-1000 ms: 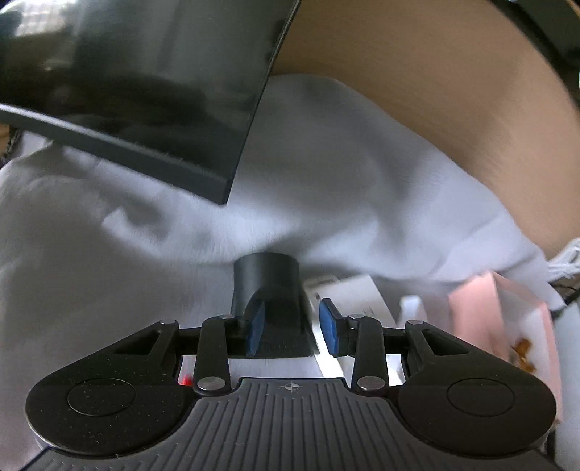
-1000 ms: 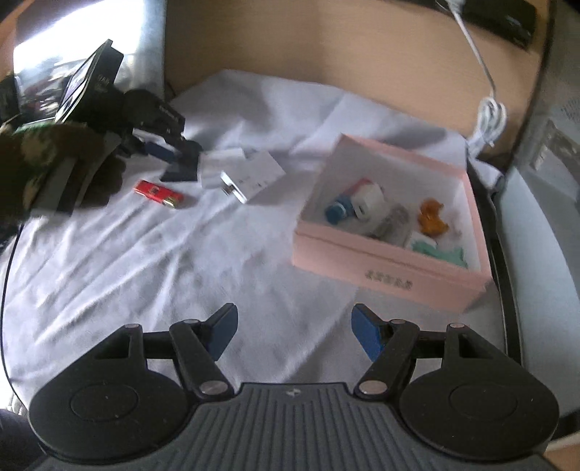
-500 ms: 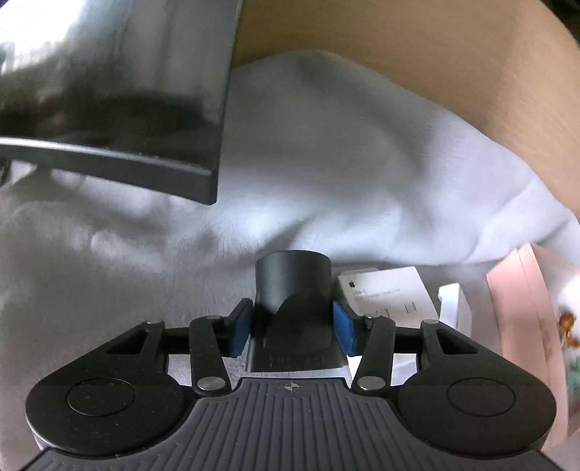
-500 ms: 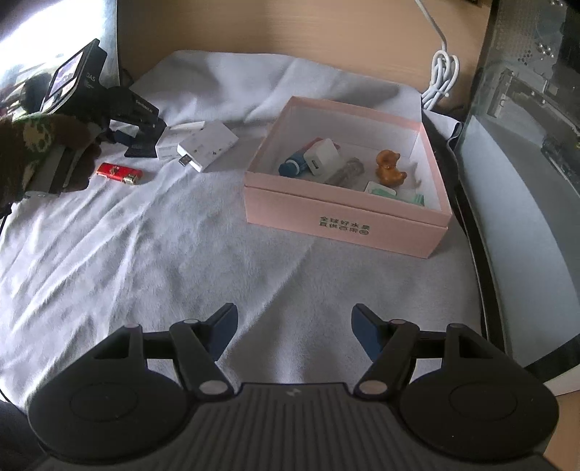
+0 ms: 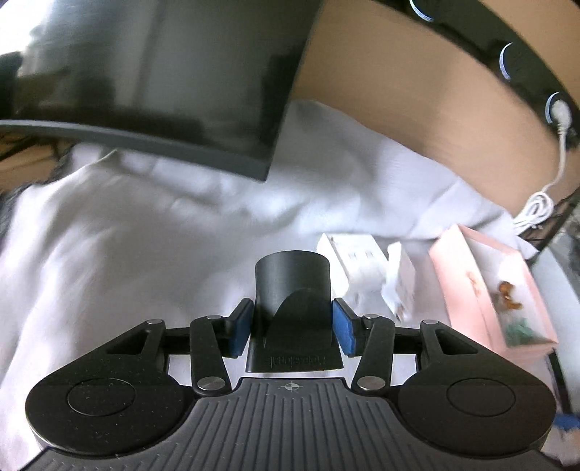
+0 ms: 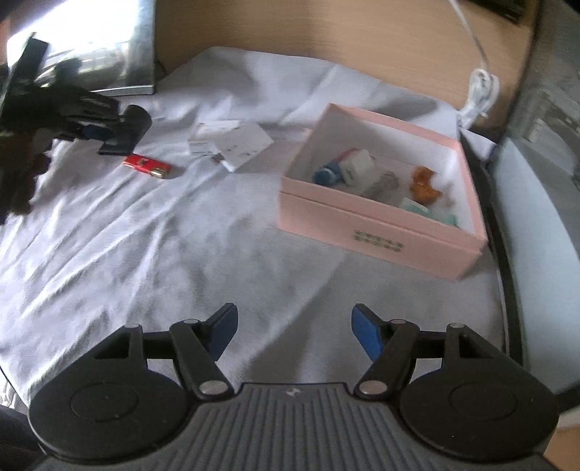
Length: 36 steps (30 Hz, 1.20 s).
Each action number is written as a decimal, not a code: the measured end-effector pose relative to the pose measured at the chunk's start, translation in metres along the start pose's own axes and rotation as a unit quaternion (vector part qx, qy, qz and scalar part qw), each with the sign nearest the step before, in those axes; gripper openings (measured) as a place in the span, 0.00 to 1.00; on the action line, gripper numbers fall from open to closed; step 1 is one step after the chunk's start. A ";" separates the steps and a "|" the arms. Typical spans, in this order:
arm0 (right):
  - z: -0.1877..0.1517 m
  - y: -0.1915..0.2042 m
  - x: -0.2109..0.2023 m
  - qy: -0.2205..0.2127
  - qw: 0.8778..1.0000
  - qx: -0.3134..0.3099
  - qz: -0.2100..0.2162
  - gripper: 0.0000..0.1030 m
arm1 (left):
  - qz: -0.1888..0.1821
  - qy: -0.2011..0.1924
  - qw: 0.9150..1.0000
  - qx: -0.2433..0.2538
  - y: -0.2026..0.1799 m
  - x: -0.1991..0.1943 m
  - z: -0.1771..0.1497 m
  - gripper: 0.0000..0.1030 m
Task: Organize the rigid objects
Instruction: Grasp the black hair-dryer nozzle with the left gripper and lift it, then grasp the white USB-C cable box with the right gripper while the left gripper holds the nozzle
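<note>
My left gripper (image 5: 291,326) is shut on a black plastic holder (image 5: 293,300) with a round tube end, held a little above the white cloth. The right wrist view shows it at the far left (image 6: 125,130). Two white boxes (image 5: 366,264) lie just right of it, also in the right wrist view (image 6: 232,143). A red lighter (image 6: 146,165) lies on the cloth below the holder. A pink box (image 6: 377,232) at the right holds several small items. My right gripper (image 6: 291,331) is open and empty over bare cloth at the front.
A dark monitor (image 5: 152,79) stands at the back left over the cloth. A white coiled cable (image 6: 478,90) lies behind the pink box. A wooden wall (image 6: 326,32) closes the back. A dark frame edge (image 6: 507,224) runs along the right.
My left gripper closed on the black holder and lifted it slightly off the cloth. My right gripper stayed open while its view shifted.
</note>
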State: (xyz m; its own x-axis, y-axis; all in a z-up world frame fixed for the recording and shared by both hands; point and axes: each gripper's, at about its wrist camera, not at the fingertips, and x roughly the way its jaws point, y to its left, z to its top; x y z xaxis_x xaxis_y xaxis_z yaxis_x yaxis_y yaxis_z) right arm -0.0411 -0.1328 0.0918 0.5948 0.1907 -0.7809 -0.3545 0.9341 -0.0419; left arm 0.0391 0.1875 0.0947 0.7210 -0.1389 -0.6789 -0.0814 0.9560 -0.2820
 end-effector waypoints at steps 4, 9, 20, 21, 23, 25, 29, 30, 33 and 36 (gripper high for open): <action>0.023 0.014 0.010 -0.016 0.999 -0.029 0.030 0.68 | 0.007 0.013 1.000 -0.023 0.009 -0.036 -0.021 0.50; 0.072 0.036 0.034 -0.042 0.996 -0.053 0.063 0.68 | 0.021 0.022 0.998 -0.062 0.024 -0.069 -0.049 0.50; 0.191 0.040 0.148 -0.024 0.996 0.067 0.044 0.66 | 0.072 0.030 0.995 -0.066 0.016 -0.101 -0.069 0.50; 0.196 0.037 0.157 -0.018 0.996 0.079 0.037 0.66 | 0.073 0.028 0.995 -0.063 0.014 -0.104 -0.070 0.50; 0.201 0.034 0.173 -0.010 0.996 0.090 0.022 0.66 | 0.077 0.027 0.995 -0.054 0.008 -0.109 -0.071 0.50; 0.203 0.036 0.183 -0.005 0.997 0.080 0.014 0.63 | 0.080 0.026 0.995 -0.046 0.002 -0.110 -0.071 0.50; 0.198 0.034 0.186 0.014 0.996 0.082 0.042 0.47 | 0.071 0.025 0.996 -0.038 -0.008 -0.111 -0.070 0.50; 0.196 0.034 0.182 0.015 0.996 0.082 0.044 0.43 | 0.069 0.026 0.997 -0.036 -0.010 -0.111 -0.070 0.50; 0.185 0.031 0.173 0.028 0.994 0.076 0.069 0.34 | 0.062 0.030 0.997 -0.026 -0.016 -0.108 -0.068 0.50; 0.169 0.029 0.159 0.039 0.993 0.063 0.091 0.31 | 0.053 0.033 0.998 -0.016 -0.020 -0.103 -0.066 0.50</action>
State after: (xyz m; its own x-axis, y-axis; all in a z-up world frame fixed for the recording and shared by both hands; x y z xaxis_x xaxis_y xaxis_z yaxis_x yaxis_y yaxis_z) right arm 0.1649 -0.0245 0.0717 0.4703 0.3405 -0.8141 -0.3556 0.9175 0.1783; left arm -0.0794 0.1655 0.1258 0.6596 -0.0548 -0.7496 -0.1785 0.9574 -0.2271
